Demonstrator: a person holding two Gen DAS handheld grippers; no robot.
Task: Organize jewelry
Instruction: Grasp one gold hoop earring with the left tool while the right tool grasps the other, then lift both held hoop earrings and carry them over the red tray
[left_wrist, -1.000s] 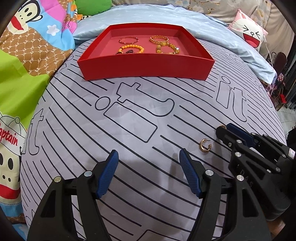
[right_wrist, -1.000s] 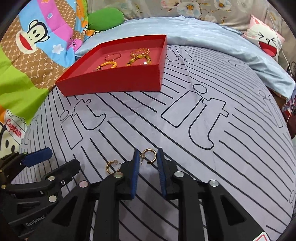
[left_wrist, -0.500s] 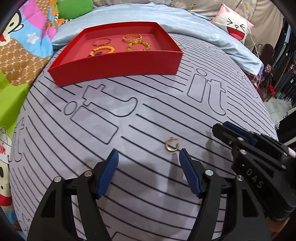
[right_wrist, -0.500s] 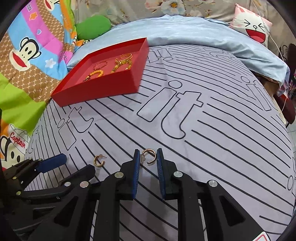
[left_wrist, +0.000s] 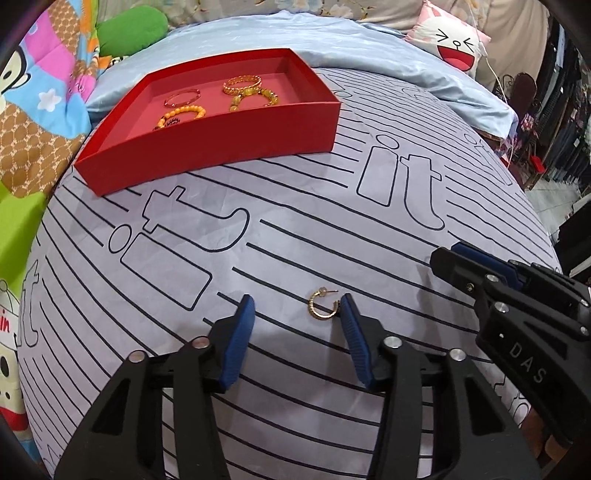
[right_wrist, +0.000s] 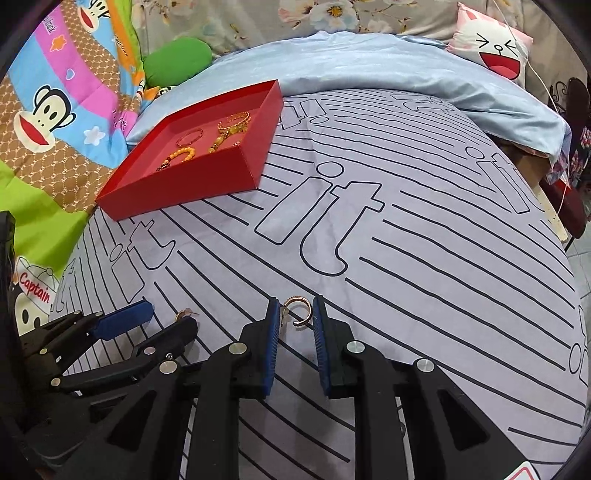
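Two earrings (left_wrist: 322, 308) (right_wrist: 297, 312), four tray (left_wrist: 207, 162) bracelets (left_wrist: 242, 79)

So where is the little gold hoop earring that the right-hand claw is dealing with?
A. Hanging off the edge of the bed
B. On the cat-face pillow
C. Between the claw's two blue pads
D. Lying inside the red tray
C: in the right wrist view the gold hoop earring sits pinched between the blue pads of the right claw, above the striped sheet and well short of the red tray.
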